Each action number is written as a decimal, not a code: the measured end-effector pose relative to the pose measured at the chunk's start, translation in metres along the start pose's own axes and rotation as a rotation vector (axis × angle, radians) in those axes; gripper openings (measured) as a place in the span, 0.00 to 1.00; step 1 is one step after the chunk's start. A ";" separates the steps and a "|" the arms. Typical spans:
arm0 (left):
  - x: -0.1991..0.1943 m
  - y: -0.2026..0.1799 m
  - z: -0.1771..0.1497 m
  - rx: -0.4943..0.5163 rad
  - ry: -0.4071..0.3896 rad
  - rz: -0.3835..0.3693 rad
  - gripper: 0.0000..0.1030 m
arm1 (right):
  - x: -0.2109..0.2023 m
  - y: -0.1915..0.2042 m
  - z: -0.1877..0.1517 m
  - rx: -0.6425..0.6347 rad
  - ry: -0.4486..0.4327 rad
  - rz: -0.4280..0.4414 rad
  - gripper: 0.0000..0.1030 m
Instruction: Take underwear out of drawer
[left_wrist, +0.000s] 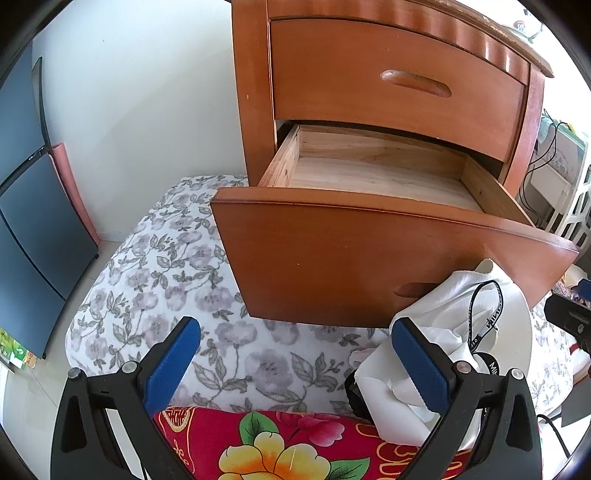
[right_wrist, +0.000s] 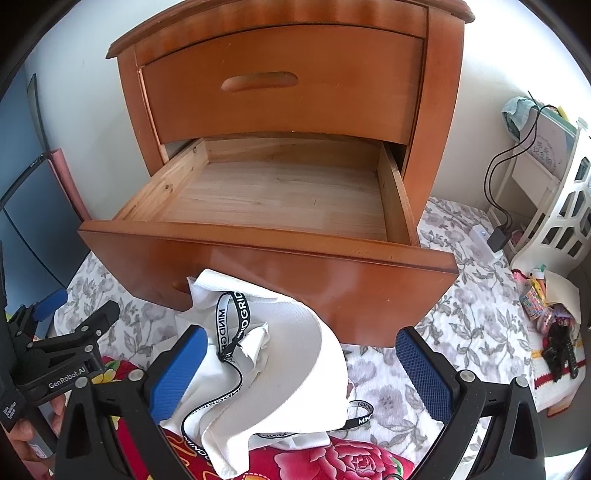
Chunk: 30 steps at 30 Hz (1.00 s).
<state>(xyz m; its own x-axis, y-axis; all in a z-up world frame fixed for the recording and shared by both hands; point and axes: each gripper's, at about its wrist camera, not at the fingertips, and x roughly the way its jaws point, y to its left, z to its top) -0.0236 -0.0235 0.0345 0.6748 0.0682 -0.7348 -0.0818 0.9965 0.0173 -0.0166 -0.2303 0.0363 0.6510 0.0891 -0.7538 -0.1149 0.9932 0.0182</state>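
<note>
The wooden nightstand's lower drawer (left_wrist: 369, 254) (right_wrist: 280, 273) is pulled out, and only bare wood shows inside it. White underwear (right_wrist: 280, 362) with a black lettered band lies crumpled on the bed in front of the drawer, partly on a red floral cloth (right_wrist: 332, 461). In the left wrist view the underwear (left_wrist: 480, 317) lies at the right, behind the right finger. My left gripper (left_wrist: 297, 362) is open over the bedding with nothing between its fingers. My right gripper (right_wrist: 301, 373) is open, its fingers on either side of the underwear; the left gripper (right_wrist: 79, 341) shows at this view's left edge.
The closed upper drawer (right_wrist: 280, 85) sits above the open one. A floral bedspread (left_wrist: 155, 280) covers the bed. A dark blue cabinet (left_wrist: 26, 206) stands at the left. At the right are a white lattice rack (right_wrist: 569, 214), black cables with a charger (right_wrist: 496, 236), and small items (right_wrist: 546, 310).
</note>
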 end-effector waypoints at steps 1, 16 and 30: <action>0.000 0.000 0.000 0.001 0.000 -0.001 1.00 | 0.000 0.000 0.000 -0.001 0.001 0.000 1.00; 0.001 0.000 0.000 0.003 0.002 -0.009 1.00 | 0.001 0.000 0.000 -0.003 0.006 0.000 1.00; 0.000 -0.001 0.000 0.010 0.000 -0.004 1.00 | 0.002 0.000 -0.001 -0.006 0.016 0.001 1.00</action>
<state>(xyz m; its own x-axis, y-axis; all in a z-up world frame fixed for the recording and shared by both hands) -0.0241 -0.0242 0.0343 0.6754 0.0642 -0.7346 -0.0719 0.9972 0.0211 -0.0156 -0.2301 0.0341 0.6386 0.0888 -0.7644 -0.1197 0.9927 0.0154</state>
